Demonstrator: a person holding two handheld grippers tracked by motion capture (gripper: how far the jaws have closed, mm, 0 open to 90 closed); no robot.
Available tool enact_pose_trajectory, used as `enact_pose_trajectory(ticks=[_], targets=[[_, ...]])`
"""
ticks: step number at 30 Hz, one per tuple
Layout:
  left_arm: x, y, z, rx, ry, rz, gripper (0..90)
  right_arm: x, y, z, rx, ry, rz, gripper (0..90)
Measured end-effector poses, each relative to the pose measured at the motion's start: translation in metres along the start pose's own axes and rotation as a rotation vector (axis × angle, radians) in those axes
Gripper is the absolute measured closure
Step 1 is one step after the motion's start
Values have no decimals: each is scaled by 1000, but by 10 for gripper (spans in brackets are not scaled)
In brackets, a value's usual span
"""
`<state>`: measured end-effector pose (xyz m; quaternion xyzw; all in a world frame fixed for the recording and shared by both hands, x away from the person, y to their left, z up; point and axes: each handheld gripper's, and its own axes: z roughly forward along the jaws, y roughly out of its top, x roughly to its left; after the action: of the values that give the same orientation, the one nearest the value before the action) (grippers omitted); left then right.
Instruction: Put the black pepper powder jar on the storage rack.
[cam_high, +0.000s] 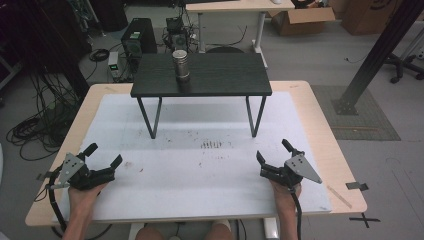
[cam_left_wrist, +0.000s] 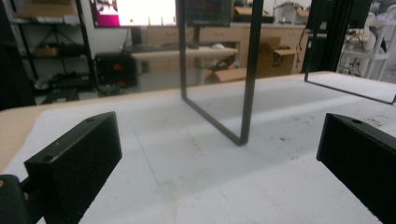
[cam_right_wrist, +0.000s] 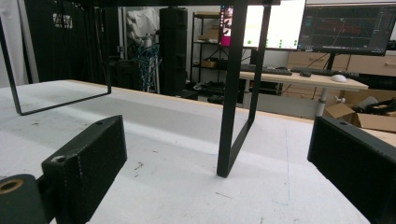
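A small black raised table (cam_high: 220, 75) stands at the far middle of the white mat (cam_high: 200, 165). On its top sits an upright metal cylinder cup (cam_high: 180, 64). My left gripper (cam_high: 103, 155) rests near the mat's front left corner, held by a hand, jaws wide apart and empty. My right gripper (cam_high: 272, 150) sits at the front right, also open and empty. In the left gripper view my left gripper (cam_left_wrist: 219, 158) faces a black table leg (cam_left_wrist: 247, 84). In the right gripper view my right gripper (cam_right_wrist: 217, 172) faces another leg (cam_right_wrist: 231, 93).
The wooden tabletop (cam_high: 325, 140) extends past the mat on all sides. A black slanted post (cam_high: 375, 55) rises at the right. Computers and cables (cam_high: 135, 40) lie on the floor behind, with another desk (cam_high: 235, 7) and cardboard boxes (cam_high: 300, 20).
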<state>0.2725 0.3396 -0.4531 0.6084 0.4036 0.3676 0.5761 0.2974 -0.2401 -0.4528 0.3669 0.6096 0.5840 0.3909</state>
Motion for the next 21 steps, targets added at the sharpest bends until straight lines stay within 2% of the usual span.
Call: enact_pose_trajectory(ticks=[5,21], targets=[[-1,-2,-4,-47,4,11,4,0,0,0,0,-1,-1,43],[-2,-3,-4,-47,4,13,3,0,0,0,2,-4,-2,43]])
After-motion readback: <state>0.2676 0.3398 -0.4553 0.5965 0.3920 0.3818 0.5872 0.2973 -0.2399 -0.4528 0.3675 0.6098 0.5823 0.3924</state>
